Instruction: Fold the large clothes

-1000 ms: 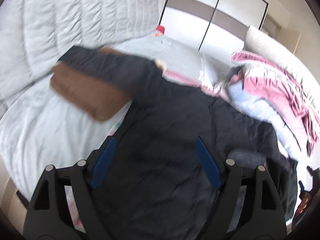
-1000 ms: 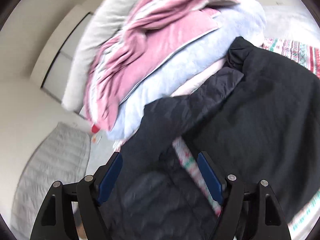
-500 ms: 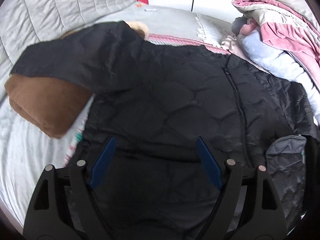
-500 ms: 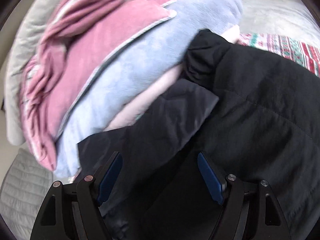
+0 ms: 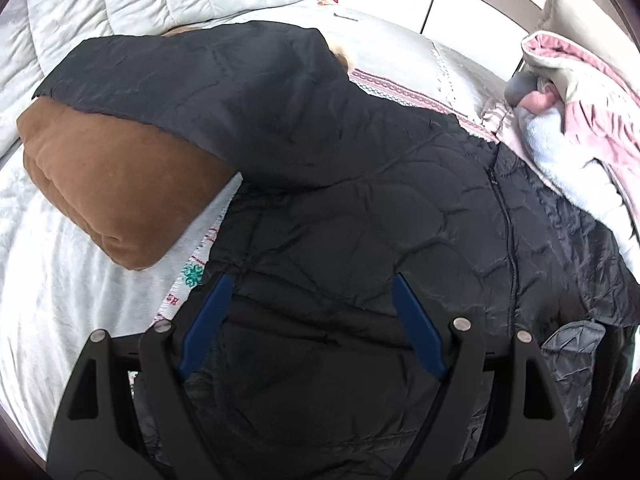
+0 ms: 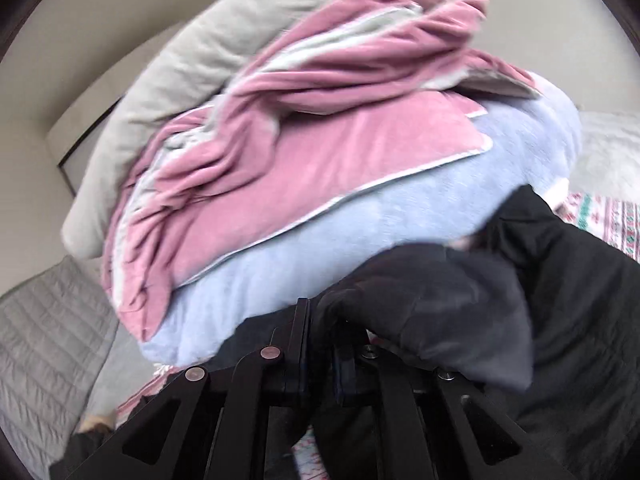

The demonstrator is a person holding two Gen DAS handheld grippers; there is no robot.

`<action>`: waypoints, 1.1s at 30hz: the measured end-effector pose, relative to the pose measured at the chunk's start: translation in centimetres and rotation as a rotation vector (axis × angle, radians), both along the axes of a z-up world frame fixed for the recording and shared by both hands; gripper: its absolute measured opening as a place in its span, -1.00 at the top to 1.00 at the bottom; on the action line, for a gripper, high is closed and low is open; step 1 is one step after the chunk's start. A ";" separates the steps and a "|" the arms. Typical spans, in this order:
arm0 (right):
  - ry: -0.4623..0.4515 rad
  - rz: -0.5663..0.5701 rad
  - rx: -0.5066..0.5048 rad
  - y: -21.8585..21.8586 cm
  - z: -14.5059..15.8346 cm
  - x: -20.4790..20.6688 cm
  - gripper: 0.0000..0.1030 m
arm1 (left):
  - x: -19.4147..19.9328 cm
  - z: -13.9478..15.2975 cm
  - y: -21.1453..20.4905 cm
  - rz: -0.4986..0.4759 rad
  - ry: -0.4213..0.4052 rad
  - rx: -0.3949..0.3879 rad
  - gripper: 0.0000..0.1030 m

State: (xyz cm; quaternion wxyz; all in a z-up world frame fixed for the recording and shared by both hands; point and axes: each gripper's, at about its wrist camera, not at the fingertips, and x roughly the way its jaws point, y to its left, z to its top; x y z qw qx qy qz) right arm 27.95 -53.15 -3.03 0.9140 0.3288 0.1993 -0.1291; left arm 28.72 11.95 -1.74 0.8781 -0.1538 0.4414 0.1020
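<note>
Grey quilted bed (image 5: 60, 280), black puffy jacket (image 5: 360, 208) – diamond-stitched, brown suede cushion (image 5: 116, 184)

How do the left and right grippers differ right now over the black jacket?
The left gripper has its jaws wide apart over the black jacket, pinching nothing; the right gripper has just closed its jaws on a fold of the jacket. The left faces the spread-out body; the right faces the blanket pile. Both are black with blue pads.
</note>
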 end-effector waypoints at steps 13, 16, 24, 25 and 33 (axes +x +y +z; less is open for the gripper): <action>-0.059 0.081 -0.215 9.9 4.5 3.1 0.85 | -0.2 1.1 3.5 0.045 -0.026 -0.011 -0.61; -0.123 0.214 -0.338 17.1 8.1 5.8 0.85 | -0.2 1.2 4.2 0.047 -0.029 -0.039 -0.61; 0.074 0.705 -0.676 40.2 1.3 13.9 0.85 | -0.2 0.4 5.8 0.085 -0.003 -0.102 -0.61; 0.124 0.745 -0.704 41.8 -0.7 14.3 0.85 | -0.2 0.3 6.0 0.086 0.000 -0.108 -0.61; 0.328 0.902 -0.741 46.0 -9.1 15.5 0.56 | -0.3 0.4 6.5 0.092 -0.002 -0.131 -0.61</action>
